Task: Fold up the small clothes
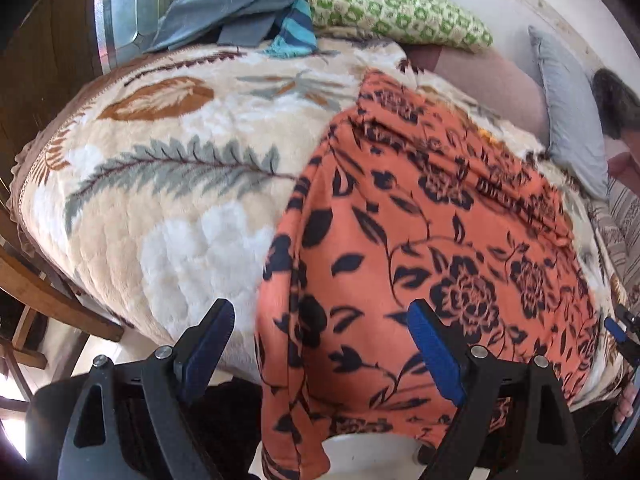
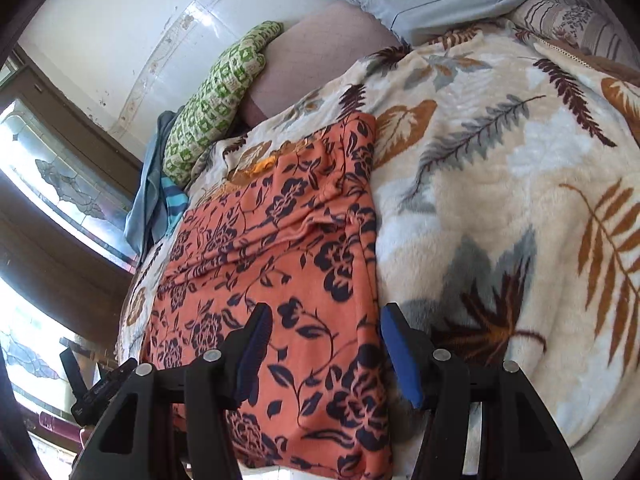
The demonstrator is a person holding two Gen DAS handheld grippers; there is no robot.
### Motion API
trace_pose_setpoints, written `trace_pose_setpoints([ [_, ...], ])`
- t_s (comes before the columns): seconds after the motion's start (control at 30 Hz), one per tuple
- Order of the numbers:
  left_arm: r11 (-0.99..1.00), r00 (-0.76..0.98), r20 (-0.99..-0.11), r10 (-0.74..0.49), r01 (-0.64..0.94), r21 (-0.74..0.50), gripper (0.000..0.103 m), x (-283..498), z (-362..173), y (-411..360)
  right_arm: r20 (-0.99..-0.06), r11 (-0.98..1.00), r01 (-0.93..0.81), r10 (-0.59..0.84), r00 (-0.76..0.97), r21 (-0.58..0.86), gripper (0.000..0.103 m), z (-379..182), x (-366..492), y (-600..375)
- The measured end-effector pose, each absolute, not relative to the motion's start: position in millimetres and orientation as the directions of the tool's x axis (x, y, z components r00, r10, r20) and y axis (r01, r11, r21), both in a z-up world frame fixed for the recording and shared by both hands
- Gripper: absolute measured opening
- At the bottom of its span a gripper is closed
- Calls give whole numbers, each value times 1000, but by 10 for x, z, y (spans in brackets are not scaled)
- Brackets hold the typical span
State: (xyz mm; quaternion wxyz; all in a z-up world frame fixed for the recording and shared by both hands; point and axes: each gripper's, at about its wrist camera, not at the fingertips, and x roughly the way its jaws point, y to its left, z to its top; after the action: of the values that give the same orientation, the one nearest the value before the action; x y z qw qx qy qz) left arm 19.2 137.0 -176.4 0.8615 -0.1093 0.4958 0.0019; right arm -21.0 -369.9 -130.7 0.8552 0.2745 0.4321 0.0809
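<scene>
An orange garment with dark blue flowers (image 1: 420,240) lies spread on the leaf-patterned blanket (image 1: 180,184), its near end hanging over the bed edge. It also shows in the right wrist view (image 2: 288,264). My left gripper (image 1: 320,320) is open, its jaws standing wide over the garment's near left edge, holding nothing. My right gripper (image 2: 324,320) is open over the garment's near right edge, empty. The right gripper also shows in the left wrist view at the far right (image 1: 620,336).
A green patterned pillow (image 1: 400,12) and grey-blue clothes (image 1: 248,4) lie at the bed's far end, with a grey pillow (image 1: 568,108) by the wall. A wooden frame (image 1: 52,296) stands left of the bed. A window (image 2: 60,184) is on the left in the right wrist view.
</scene>
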Motion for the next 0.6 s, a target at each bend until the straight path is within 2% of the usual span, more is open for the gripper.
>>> trace_pose_setpoints([
  [0.13, 971, 476, -872, -109, -137, -196, 89, 110, -1819, 1458, -716, 841, 75, 406, 568, 536, 60, -1379, -380, -3585],
  [0.23, 967, 350, -922, -166, -124, -221, 89, 126, -1960, 1524, -727, 833, 72, 432, 534, 548, 60, -1465, -479, -3541],
  [0.4, 987, 315, -945, -91, -97, -127, 88, 18, -2030, 1454, -747, 841, 63, 440, 498, 538, 60, -1535, -570, -3476],
  [0.47, 987, 299, -949, -101, -93, -134, 75, 2, -2082, 1441, -750, 841, 60, 444, 491, 537, 60, -1548, -596, -3467],
  [0.53, 981, 263, -957, -127, -107, -160, 44, -8, -2171, 1459, -753, 839, 66, 447, 483, 540, 60, -1567, -628, -3479],
  [0.6, 977, 239, -960, -146, -115, -177, 30, -17, -2239, 1478, -754, 833, 77, 452, 476, 548, 60, -1591, -673, -3516],
])
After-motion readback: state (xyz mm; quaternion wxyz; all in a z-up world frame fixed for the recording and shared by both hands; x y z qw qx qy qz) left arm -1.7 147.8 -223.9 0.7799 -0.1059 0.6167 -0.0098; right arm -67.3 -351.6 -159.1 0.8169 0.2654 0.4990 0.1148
